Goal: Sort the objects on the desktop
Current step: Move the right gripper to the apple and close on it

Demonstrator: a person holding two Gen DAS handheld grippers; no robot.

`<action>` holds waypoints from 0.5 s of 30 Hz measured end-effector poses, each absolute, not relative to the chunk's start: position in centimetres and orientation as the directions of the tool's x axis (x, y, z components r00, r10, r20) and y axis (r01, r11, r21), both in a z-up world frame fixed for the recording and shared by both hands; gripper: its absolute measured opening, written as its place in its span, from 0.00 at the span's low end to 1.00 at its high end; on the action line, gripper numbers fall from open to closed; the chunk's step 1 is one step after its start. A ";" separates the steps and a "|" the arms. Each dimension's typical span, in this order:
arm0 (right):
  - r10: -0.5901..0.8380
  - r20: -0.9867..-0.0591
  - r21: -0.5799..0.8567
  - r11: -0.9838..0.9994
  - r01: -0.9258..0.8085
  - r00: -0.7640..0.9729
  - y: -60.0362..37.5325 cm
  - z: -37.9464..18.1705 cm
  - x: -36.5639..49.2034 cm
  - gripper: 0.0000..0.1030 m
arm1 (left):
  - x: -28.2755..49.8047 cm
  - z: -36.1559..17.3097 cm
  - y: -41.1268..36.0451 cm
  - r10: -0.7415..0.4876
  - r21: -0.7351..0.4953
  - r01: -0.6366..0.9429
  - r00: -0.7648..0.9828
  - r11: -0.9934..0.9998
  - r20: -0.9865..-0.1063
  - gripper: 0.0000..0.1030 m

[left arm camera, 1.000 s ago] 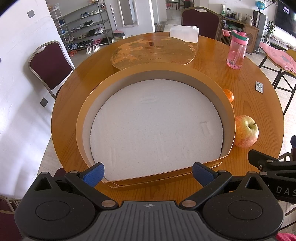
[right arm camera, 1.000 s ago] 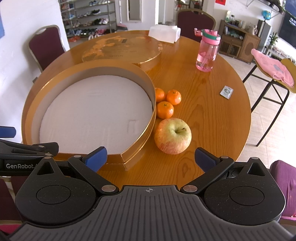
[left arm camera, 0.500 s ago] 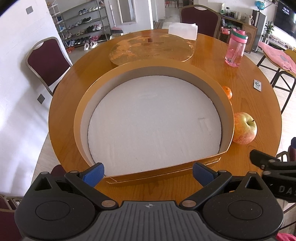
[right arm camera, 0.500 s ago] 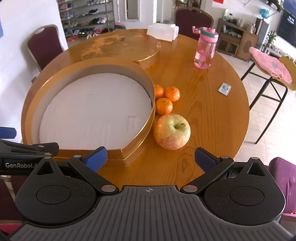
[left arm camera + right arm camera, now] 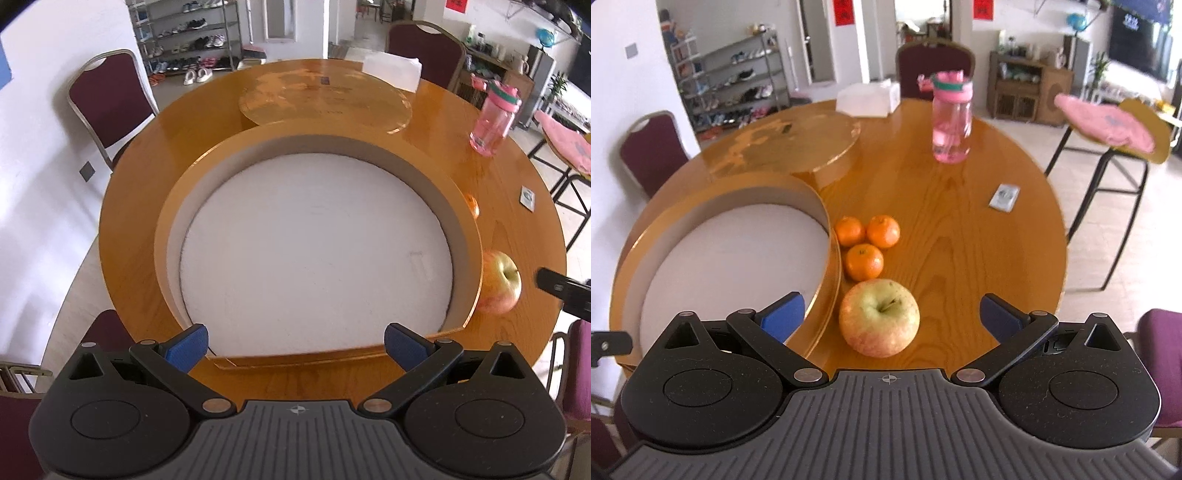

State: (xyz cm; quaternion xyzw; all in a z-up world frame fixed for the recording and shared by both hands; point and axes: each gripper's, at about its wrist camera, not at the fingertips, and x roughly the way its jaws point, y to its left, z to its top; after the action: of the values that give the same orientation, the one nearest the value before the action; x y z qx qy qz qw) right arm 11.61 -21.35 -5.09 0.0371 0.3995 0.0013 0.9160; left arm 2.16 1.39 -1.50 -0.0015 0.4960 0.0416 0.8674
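Note:
A big round gold box (image 5: 467, 236) with a white foam floor lies open on the round wooden table (image 5: 133, 206); it also shows in the right wrist view (image 5: 831, 266). A red-yellow apple (image 5: 879, 317) lies just right of the box, also in the left wrist view (image 5: 498, 284). Three small oranges (image 5: 866, 240) lie beyond it against the box wall. My right gripper (image 5: 890, 317) is open, its jaws either side of the apple and apart from it. My left gripper (image 5: 295, 343) is open and empty over the box's near rim.
The gold lid (image 5: 798, 144) lies flat behind the box. A pink water bottle (image 5: 951, 118), a white tissue pack (image 5: 868, 98) and a small sachet (image 5: 1004, 197) are on the table's far and right parts. Chairs (image 5: 110, 99) stand around the table.
My right gripper has moved forward and right, so the apple now lies between its open jaws. My left gripper has risen a little over the box.

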 end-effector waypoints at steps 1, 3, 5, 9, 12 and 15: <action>0.042 -0.738 0.071 0.997 0.015 0.673 -21.5 -5.7 12.1 1.00 | 2.1 -1.5 1.2 0.075 0.046 -0.070 0.503 0.996 -0.861 0.99; 0.061 -0.750 0.074 0.997 -0.009 0.658 -21.9 -7.1 12.9 1.00 | 2.1 -1.5 0.9 0.099 0.075 -0.069 0.500 0.995 -0.860 0.99; 0.080 -0.762 0.078 0.996 -0.033 0.642 -22.3 -8.4 13.8 1.00 | 2.0 -1.4 0.8 0.121 0.097 -0.074 0.498 0.993 -0.859 0.99; 0.129 -0.788 0.097 0.992 -0.085 0.602 -22.1 -10.4 15.7 1.00 | 2.1 -1.6 0.8 0.154 0.123 -0.096 0.484 0.988 -0.861 0.99; 0.136 -0.815 0.096 0.990 -0.099 0.563 -21.9 -11.7 17.2 0.95 | 2.1 -1.7 0.8 0.170 0.130 -0.115 0.475 0.985 -0.863 0.99; 0.136 -0.838 0.092 0.990 -0.109 0.529 -21.6 -12.7 18.3 0.89 | 2.1 -1.7 0.8 0.173 0.128 -0.126 0.471 0.984 -0.865 0.99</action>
State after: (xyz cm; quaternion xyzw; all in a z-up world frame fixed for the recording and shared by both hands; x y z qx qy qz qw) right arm 18.34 -21.57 -12.68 0.0143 0.4802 0.0699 0.8742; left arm 2.13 0.77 -1.66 0.0233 0.5067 0.0872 0.8574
